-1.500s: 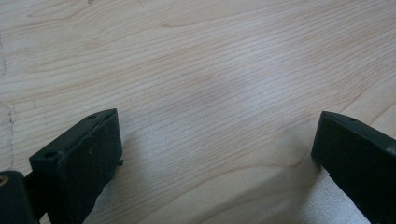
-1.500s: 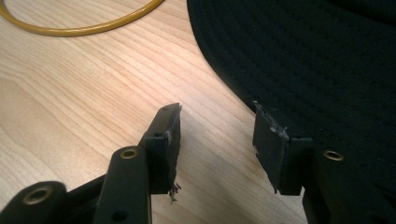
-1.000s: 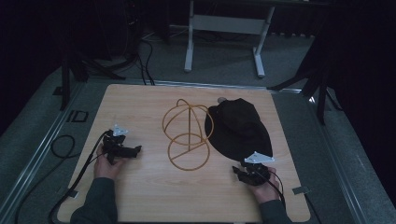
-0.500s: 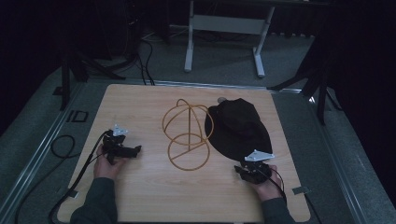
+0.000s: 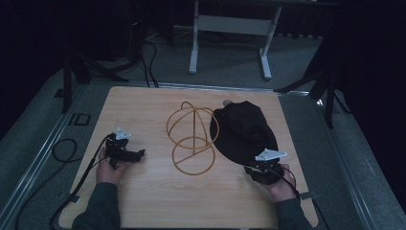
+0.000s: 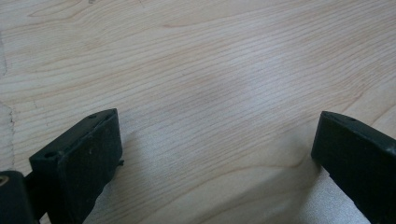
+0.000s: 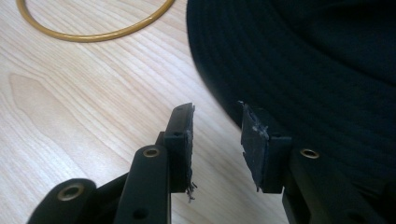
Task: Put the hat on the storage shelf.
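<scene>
Left gripper [image 6: 217,158] gaped wide over bare table [image 6: 210,70]; right gripper [image 7: 217,140], part-open and empty, met a black hat [image 7: 303,60]. No readable writing.

**Three cameras, one wooden table**

The high view looks forward and down from above the person's side, taking in the whole pale wooden tabletop [image 5: 158,201] and the dark floor beyond it. The left gripper view rides low on the left black two-jaw gripper [image 6: 215,158], facing almost straight down at bare wood grain from very near. The right gripper view sits just as close behind the right black two-jaw gripper [image 7: 217,144], angled along the table. It shares with the high view the brim of the black stitched fabric hat [image 7: 299,60] and the base ring of the ochre wire hat stand [image 7: 93,35].
</scene>
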The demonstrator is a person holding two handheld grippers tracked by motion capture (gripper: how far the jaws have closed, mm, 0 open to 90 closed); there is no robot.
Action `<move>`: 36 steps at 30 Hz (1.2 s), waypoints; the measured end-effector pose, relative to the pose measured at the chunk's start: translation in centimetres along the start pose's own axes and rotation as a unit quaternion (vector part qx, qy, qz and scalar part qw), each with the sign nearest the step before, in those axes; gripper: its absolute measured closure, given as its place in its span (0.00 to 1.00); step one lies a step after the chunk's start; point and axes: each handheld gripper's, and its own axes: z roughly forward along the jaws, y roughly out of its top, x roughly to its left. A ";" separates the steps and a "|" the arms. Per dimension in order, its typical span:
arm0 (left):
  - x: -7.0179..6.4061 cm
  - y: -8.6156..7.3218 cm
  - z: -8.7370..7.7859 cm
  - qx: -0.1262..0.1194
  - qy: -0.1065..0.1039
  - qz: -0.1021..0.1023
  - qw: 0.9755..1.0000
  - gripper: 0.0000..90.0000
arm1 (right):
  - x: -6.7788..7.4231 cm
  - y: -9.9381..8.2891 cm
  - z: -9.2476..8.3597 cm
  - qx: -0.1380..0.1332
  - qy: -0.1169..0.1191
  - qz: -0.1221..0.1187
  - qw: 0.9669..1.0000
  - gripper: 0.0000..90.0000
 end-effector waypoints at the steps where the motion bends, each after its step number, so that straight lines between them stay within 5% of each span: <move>1: 0.0 0.0 0.0 0.000 0.000 0.000 1.000 0.02 | 0.0 0.0 0.0 0.000 0.000 0.000 1.000 0.71; 29: 0.0 0.0 0.0 0.000 0.001 -0.001 1.000 0.02 | -3.2 2.4 -3.7 0.043 -0.011 -0.025 0.999 0.73; 36: 0.0 0.0 0.0 0.000 0.001 -0.001 1.000 0.02 | -3.8 3.4 -4.5 0.047 0.002 -0.027 0.999 0.78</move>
